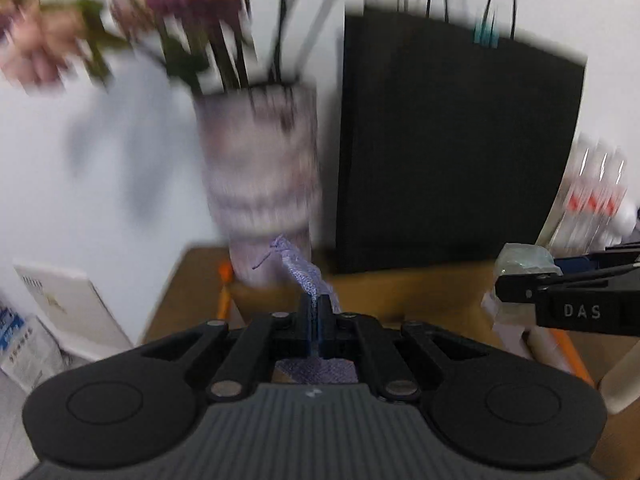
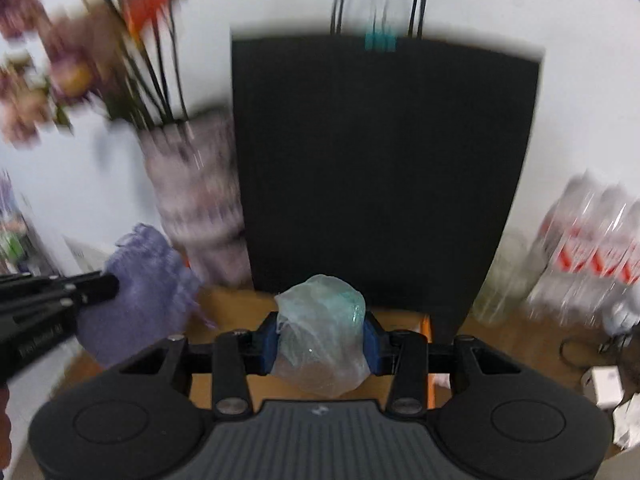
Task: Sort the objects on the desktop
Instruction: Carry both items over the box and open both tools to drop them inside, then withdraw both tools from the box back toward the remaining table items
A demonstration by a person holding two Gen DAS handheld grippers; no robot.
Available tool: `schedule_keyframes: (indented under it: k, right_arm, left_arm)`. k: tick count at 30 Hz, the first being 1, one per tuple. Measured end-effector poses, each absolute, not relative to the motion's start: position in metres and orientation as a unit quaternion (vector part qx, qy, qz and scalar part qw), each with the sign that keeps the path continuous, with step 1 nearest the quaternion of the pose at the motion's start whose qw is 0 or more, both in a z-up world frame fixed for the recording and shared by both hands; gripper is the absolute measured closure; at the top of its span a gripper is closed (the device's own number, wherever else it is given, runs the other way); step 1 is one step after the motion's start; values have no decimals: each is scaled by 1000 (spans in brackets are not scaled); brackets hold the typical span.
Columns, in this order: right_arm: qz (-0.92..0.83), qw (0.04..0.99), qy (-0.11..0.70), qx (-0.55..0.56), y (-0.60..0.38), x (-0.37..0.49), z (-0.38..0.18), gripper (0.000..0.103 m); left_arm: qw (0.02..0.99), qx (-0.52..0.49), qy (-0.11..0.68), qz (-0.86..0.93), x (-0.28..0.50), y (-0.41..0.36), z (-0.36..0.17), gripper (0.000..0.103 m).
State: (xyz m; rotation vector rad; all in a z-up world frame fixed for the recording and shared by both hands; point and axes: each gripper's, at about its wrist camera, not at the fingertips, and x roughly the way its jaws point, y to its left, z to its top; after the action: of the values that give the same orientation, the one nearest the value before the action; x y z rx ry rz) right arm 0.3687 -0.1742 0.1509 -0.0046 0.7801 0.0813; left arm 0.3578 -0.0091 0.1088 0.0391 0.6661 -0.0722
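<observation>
In the left wrist view we see our left gripper [image 1: 319,312] at the lower centre of the frame, its jaws pressed together on a lilac knitted cloth [image 1: 298,270]; the fabric sticks up above the fingertips and a fold of it shows below them. In the right wrist view the same cloth [image 2: 144,280] hangs as a bunched mass at the left edge, with the left gripper [image 2: 108,286] coming in from the far left.

Our right gripper [image 2: 320,338] sits at the lower centre of its own view, pinching a crumpled clear plastic bag [image 2: 320,332] with a greenish tint between its blue pads [image 2: 270,340]. From the left wrist view that bag [image 1: 524,258] appears at the right edge, held at the tip of the right gripper [image 1: 510,286].

Behind both grippers a black paper bag [image 2: 384,168] with thin handles stands upright at the centre on the brown bench [image 2: 236,304]. Just to its left stands a pale patterned vase [image 1: 260,176] of blurred flowers [image 1: 52,40]. At the right edge, blurred clear packaging with red marks [image 2: 588,248] is visible.
</observation>
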Motion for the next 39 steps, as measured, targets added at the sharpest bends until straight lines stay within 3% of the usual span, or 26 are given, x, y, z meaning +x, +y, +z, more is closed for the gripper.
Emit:
schedule_keyframes:
  k: [7,9,11,12,14,17,20,28,32,39]
  right_arm:
    - [29,896,444,-14,-172,394,87,61]
    - [24,894,447,-8,-172,398,81,54]
    - [16,893,450,-4,-173,402,77,36]
    - [13,895,447,-3,-174,402,76,36]
    - [10,899,437,-1,-175,401,80,35]
    - [14,902,432,13,-178,397,90,27]
    - [25,904,427,15,-180,385,104,24]
    - [18,907,420,20,-189,340,147,15]
    - [23,915,403,15,-184,297,158,14]
    - [48,935,349,39,-179,202,166,12]
  left_arm:
    - [920,21,391,-13,379,-8,56,99]
    - [916,10,401,0,386,-4,48,95]
    - [915,5,404,5,391,-1,42,94]
    - [915,12,403,0,393,-1,41,92]
    - [914,21,405,7,393,2,42,66]
    - [914,-8,406,2,390,12,55,41]
    - [914,-20,405,-11,381,18,73,27]
    - [907,-21,421,4,327,27,119,6]
    - [912,-30,409,4,286,29,135,1]
    - [947,-9,320,15,182,27,144,0]
